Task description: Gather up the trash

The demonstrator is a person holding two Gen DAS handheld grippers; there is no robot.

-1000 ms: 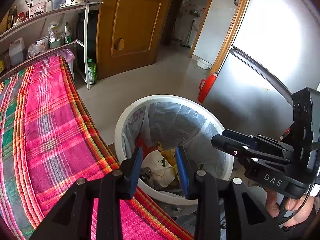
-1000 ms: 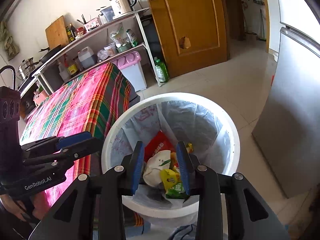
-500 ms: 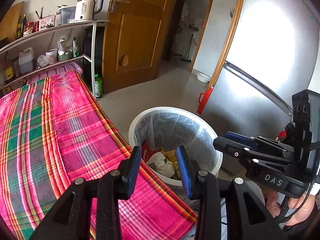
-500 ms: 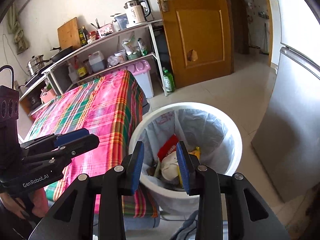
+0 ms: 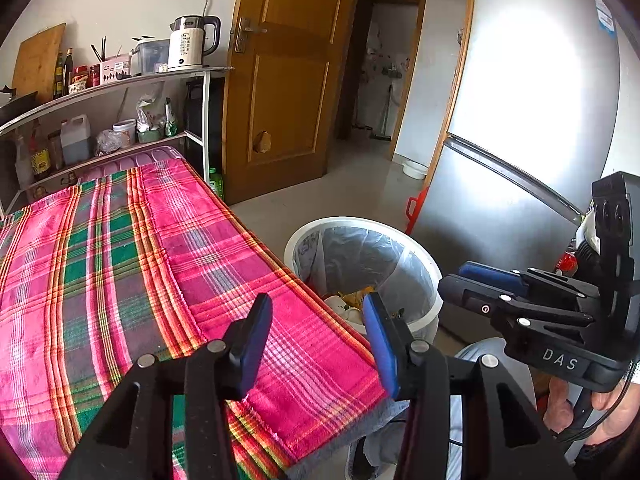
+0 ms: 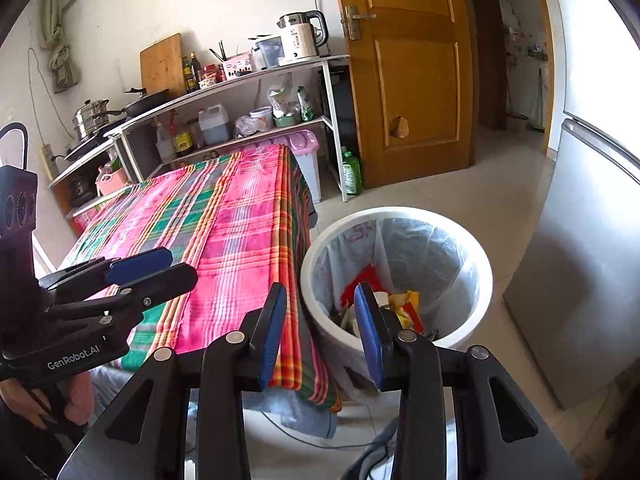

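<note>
the left hand-held gripper, black with blue pads, hangs above the near corner of the desk covered with a pink, green and orange plaid cloth. its jaws stand spread and have just been opening; nothing is between them, only the cloth and the bin rim behind. the right hand-held gripper, of the same make, sits just off the desk's near edge, with its jaws spread and empty; they too have just been opening slightly. each gripper shows in the other's view, the right one at the right edge of the left wrist view with part of a hand below it, the left one at the left edge of the right wrist view.

the round white plastic bin lined with a clear bag stands on the pale tiled floor, just beside the desk's corner and near the grey refrigerator. the trash lies inside the bin: red and yellow wrappers and a crumpled white piece are visible, and the rest is hidden by the rim and the gripper's pad. no loose trash is seen on the cloth.

behind the desk, a white metal shelf rack carries a white electric kettle, bottles, jars and a wooden cutting board. a brown wooden door stands beyond it.
</note>
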